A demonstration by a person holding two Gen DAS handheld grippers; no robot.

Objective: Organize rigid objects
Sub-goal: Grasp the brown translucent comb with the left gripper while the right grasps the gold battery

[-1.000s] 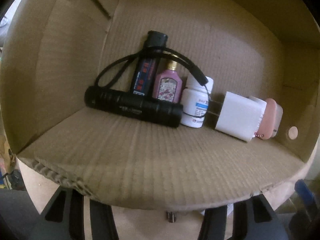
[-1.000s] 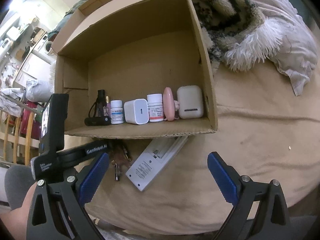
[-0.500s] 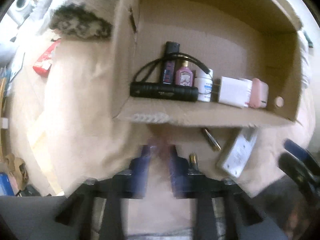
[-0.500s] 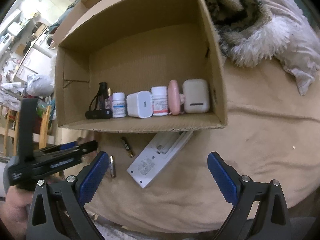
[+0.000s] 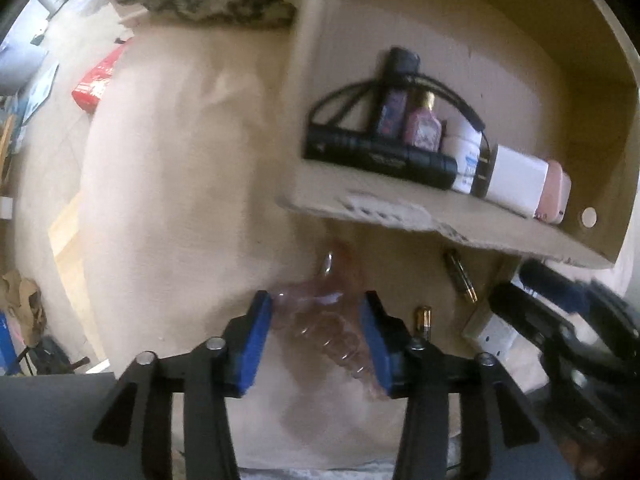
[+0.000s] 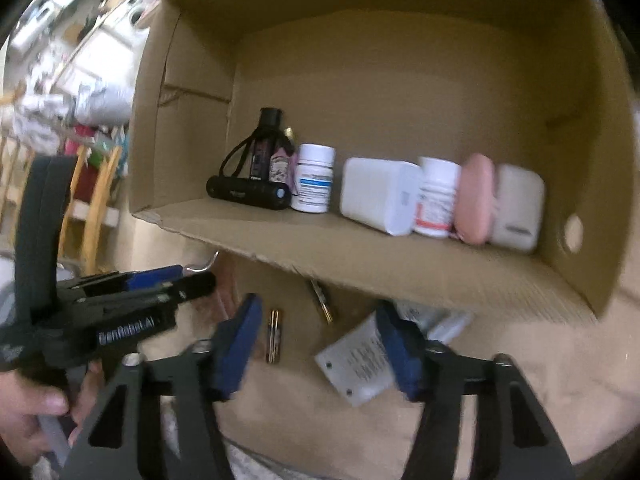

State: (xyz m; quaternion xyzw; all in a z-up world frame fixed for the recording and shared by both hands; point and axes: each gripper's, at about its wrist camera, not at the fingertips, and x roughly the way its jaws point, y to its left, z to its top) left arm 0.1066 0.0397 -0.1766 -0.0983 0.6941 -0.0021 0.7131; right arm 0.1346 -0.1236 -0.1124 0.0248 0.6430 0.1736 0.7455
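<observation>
A cardboard box [image 5: 400, 216] lies on its side on a beige bed cover; it also shows in the right wrist view [image 6: 360, 256]. Inside stand a black flashlight [image 5: 380, 158], a pink perfume bottle [image 5: 424, 130], white pill bottles [image 6: 314, 178], a white charger [image 6: 378, 196], a pink case [image 6: 476, 200] and a white earbud case [image 6: 516, 206]. My left gripper [image 5: 320, 320] is closed around a clear pink ridged item with a metal hook [image 5: 324, 316]. My right gripper [image 6: 316, 332] is open above batteries [image 6: 274, 334] and a white flat device [image 6: 358, 364].
A second battery [image 5: 462, 276] lies in front of the box edge. A red packet [image 5: 98, 80] and a furry blanket [image 5: 208, 0] lie at the far left. Wooden chairs [image 6: 96, 200] stand beyond the bed's edge.
The left gripper pulled back out of the box, dropped to the cover and closed on the clear pink item. The right gripper moved forward and lower toward the batteries and white device.
</observation>
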